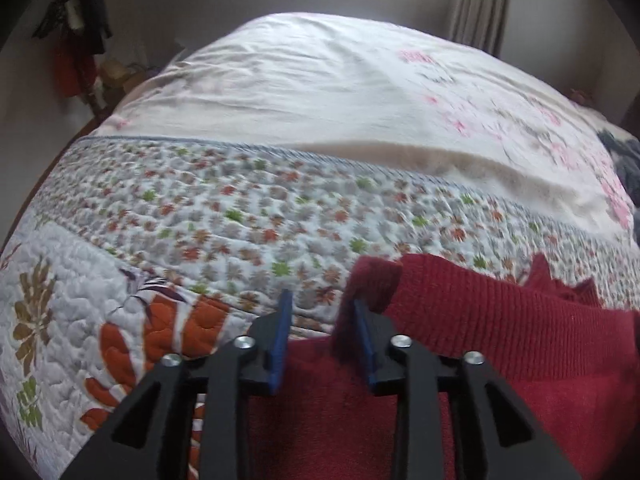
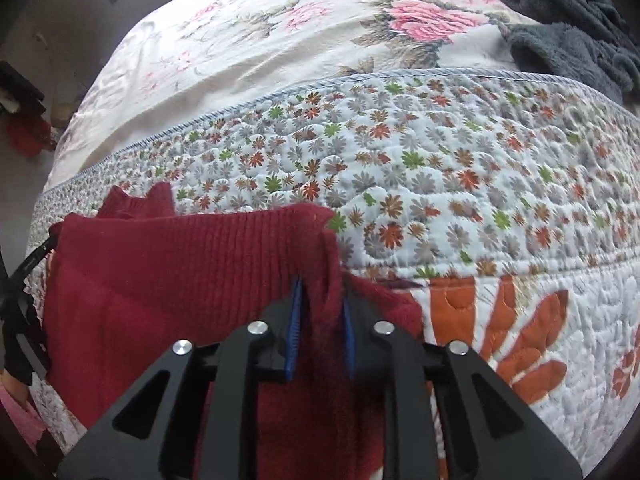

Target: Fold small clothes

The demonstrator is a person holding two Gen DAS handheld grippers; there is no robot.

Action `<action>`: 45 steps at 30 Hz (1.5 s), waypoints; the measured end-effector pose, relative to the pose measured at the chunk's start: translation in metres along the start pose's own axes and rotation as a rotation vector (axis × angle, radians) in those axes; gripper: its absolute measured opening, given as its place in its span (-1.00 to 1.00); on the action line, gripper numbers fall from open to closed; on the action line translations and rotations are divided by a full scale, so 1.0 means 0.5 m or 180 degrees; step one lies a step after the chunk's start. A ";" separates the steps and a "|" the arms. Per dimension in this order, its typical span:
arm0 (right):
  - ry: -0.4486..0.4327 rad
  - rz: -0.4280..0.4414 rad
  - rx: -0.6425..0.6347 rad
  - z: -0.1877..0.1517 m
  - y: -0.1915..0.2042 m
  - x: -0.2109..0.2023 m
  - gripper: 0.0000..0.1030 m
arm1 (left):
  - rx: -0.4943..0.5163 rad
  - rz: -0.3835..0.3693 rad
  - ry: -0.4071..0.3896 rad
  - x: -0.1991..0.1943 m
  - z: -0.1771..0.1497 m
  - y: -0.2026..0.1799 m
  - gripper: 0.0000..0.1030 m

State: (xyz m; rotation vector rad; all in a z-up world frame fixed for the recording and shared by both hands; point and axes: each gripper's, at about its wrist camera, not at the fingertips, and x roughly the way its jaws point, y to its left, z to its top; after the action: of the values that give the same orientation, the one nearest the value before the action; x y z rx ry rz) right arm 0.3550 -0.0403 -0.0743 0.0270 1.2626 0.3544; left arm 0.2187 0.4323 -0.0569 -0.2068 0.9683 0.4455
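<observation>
One red sweater (image 1: 500,320) lies on the bed in front of us, its ribbed hem turned up toward the far side and its plainer body running back under both our grippers. Our left gripper (image 1: 324,336) stands clearly open: the left blue pad (image 1: 280,340) is bare over the quilt, while a corner of the hem drapes over the right pad, touching it, with nothing pressing from the other side. Our right gripper (image 2: 322,328) has the opposite corner of the hem between its blue pads (image 2: 295,332); the pads stand a little apart with a bunched fold of knit filling the gap, so it appears clamped on the cloth. Both grippers point forward across the bed, low over the sweater, one at each end of the hem, which stretches between them.

Under the sweater is a quilt (image 2: 440,168) with small flowers and large orange petals (image 2: 520,332) nearer us. Beyond its stitched blue edge lies a pale sheet (image 1: 300,80) with pink roses. A dark grey fleecy garment (image 2: 568,28) sits at the far right, well apart from the sweater. Past the bed we see a curtain (image 1: 480,4) and clothes hanging (image 1: 76,28) on the wall.
</observation>
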 end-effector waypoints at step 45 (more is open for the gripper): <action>0.0301 0.0865 0.0288 -0.380 -0.073 -0.186 -0.74 | 0.0912 -0.0488 0.0300 -0.223 -0.307 -0.070 0.06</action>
State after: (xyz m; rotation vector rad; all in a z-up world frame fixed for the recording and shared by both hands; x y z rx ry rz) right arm 0.1624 -0.1337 -0.0550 0.2636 1.3712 0.5374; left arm 0.0656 0.3145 -0.0505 -0.0421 1.0879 0.1545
